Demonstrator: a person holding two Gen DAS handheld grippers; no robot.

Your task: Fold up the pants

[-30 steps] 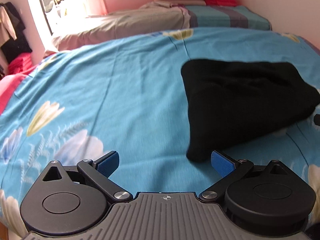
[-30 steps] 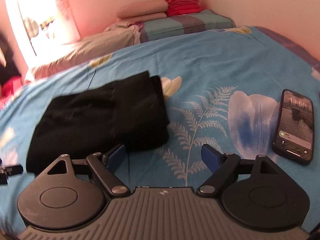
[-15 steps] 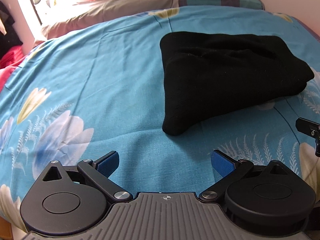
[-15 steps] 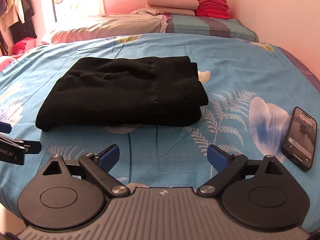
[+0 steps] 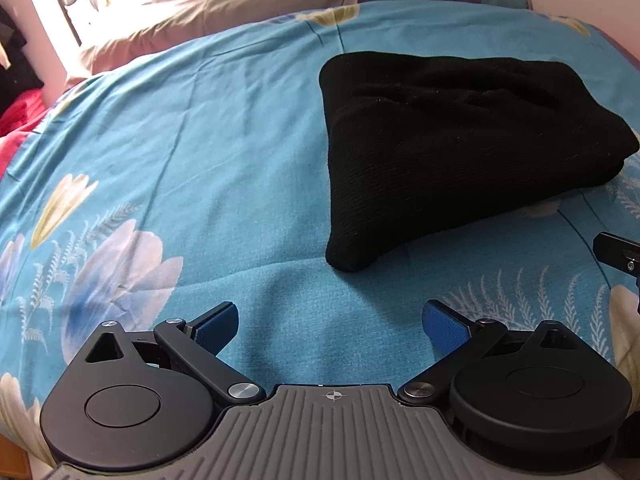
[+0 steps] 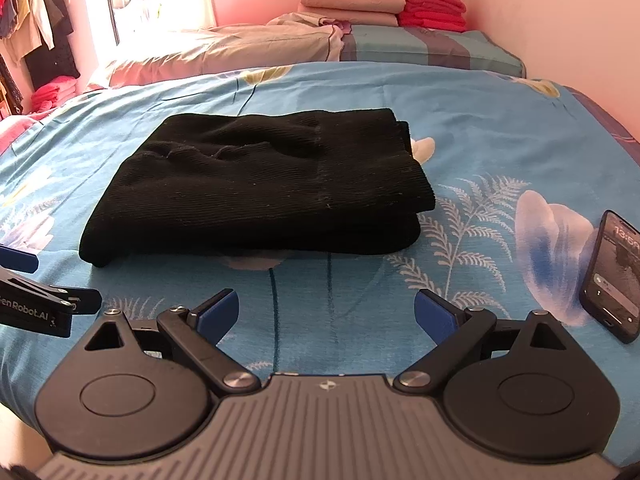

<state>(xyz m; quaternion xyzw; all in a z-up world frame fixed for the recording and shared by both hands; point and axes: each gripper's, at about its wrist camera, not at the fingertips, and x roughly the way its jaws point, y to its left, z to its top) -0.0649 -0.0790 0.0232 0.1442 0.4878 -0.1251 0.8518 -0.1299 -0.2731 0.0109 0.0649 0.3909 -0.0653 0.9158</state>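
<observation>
Grippers come first in both views, at the bottom edge. The left gripper (image 5: 330, 326) has its blue pads spread wide, and only the blue bedsheet (image 5: 180, 152) shows between them. The right gripper (image 6: 326, 314) also stands wide, with nothing between its pads; it hangs above the sheet and touches no cloth. In the right wrist view, a part of the left gripper shows at the left edge, just beside the near left corner of the pants. In the left wrist view a small black piece at the right edge is probably the right gripper, but too little of it is visible to be sure.

Beyond the pads lie the black pants (image 6: 264, 184), folded into a thick flat bundle on the sheet, apart from both grippers. The layers are stacked, with the folded edge to the right in the right wrist view. A dark phone (image 6: 612, 276) lies on the sheet to the right of the pants, well apart from them, with its screen lit.

Further back are a beige blanket (image 6: 224, 52) and a striped pillow (image 6: 432, 48). At the far wall, folded red towels (image 6: 434, 8) sit beside a beige folded cloth (image 6: 352, 0).
</observation>
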